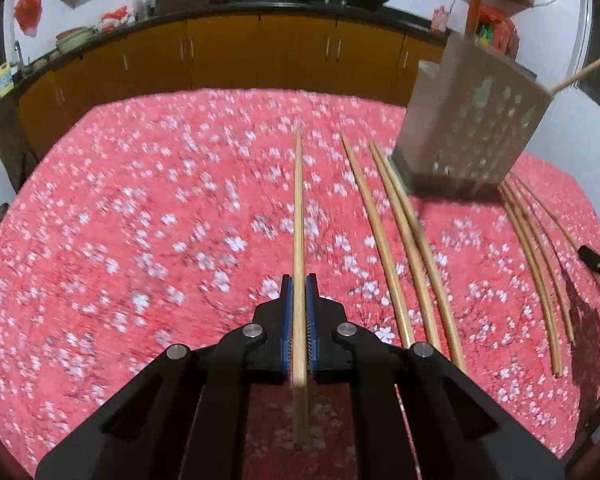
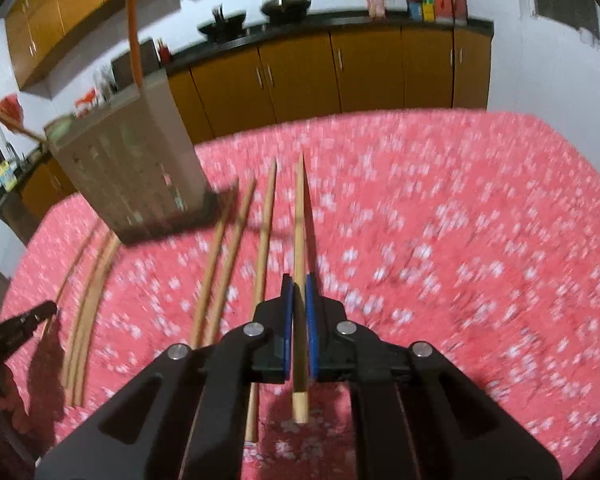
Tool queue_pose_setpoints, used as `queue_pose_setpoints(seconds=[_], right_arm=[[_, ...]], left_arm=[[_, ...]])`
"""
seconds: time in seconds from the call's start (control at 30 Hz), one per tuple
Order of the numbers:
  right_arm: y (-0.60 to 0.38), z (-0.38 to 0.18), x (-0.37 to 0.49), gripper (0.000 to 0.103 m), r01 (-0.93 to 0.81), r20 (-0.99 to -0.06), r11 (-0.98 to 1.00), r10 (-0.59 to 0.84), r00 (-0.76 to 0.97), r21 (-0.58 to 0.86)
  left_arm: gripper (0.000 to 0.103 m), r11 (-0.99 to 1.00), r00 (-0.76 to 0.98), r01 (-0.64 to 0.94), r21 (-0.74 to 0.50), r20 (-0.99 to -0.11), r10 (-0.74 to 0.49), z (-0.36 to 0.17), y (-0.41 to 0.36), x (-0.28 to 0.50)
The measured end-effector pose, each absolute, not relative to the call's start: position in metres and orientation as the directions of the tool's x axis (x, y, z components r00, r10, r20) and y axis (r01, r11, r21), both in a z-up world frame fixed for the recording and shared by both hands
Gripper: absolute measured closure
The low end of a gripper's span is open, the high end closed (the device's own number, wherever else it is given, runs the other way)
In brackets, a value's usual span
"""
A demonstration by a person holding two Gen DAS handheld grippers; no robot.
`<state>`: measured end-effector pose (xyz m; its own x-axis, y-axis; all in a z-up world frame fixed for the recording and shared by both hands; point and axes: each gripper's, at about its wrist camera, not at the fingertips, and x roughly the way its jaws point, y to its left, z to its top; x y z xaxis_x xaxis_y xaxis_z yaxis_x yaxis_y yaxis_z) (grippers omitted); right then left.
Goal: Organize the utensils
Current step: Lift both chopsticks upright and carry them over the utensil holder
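My left gripper [image 1: 299,282] is shut on a wooden chopstick [image 1: 298,208] that points away along its fingers, above the pink floral tablecloth [image 1: 140,220]. My right gripper [image 2: 299,282] is shut on another wooden chopstick [image 2: 300,220]. Several more chopsticks [image 1: 400,240] lie on the cloth right of the left gripper, and some [image 2: 236,240] left of the right one. A perforated metal utensil holder [image 1: 472,120] stands at the back right in the left view; it also shows in the right wrist view [image 2: 140,168] at the left. A chopstick and an orange handle stick out of it.
Another bundle of chopsticks [image 1: 536,264] lies right of the holder. The other gripper's tip shows at the right edge [image 1: 598,266] and at the left edge [image 2: 20,326]. Orange kitchen cabinets [image 1: 260,52] with woks on the counter stand behind the table.
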<state>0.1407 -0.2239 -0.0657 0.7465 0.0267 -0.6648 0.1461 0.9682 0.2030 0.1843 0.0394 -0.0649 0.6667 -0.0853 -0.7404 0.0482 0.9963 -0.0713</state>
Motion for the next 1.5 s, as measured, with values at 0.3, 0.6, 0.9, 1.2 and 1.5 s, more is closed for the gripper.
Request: queue_pose_setpoints(seconds=[0.3, 0.6, 0.9, 1.2, 1.5], right_arm=[[-0.242, 0.006, 0.113, 0.095, 0.151, -0.492, 0.963, -0.022, 0.871, 0.223], [-0.242, 0.032, 0.106, 0.095, 0.142, -0.416, 0.964, -0.036, 0.908, 0.225], [-0.234, 0.083, 0.098, 0.095, -0.001, -0.325, 0.956, 0.1, 0.94, 0.294], [-0.215, 0.142, 0.087, 0.095, -0.142, -0.193, 0.944, 0.205, 0.96, 0.296], [-0.192, 0.157, 0.119, 0.095, -0.134, -0.128, 0.954, 0.174, 0.977, 0.268]], left_arm=[[0.096, 0.99, 0.792, 0.04, -0.133, -0.601, -0.113, 0.004, 0.06, 0.169], [0.096, 0.977, 0.865, 0.035, -0.208, -0.483, -0.134, 0.051, 0.074, 0.162], [0.096, 0.968, 0.889, 0.108, -0.228, -0.413, -0.196, 0.087, 0.067, 0.157], [0.096, 0.941, 0.899, 0.248, -0.229, -0.308, -0.312, 0.131, 0.028, 0.14], [0.096, 0.947, 0.953, 0.234, -0.219, -0.14, -0.268, 0.166, -0.002, 0.15]])
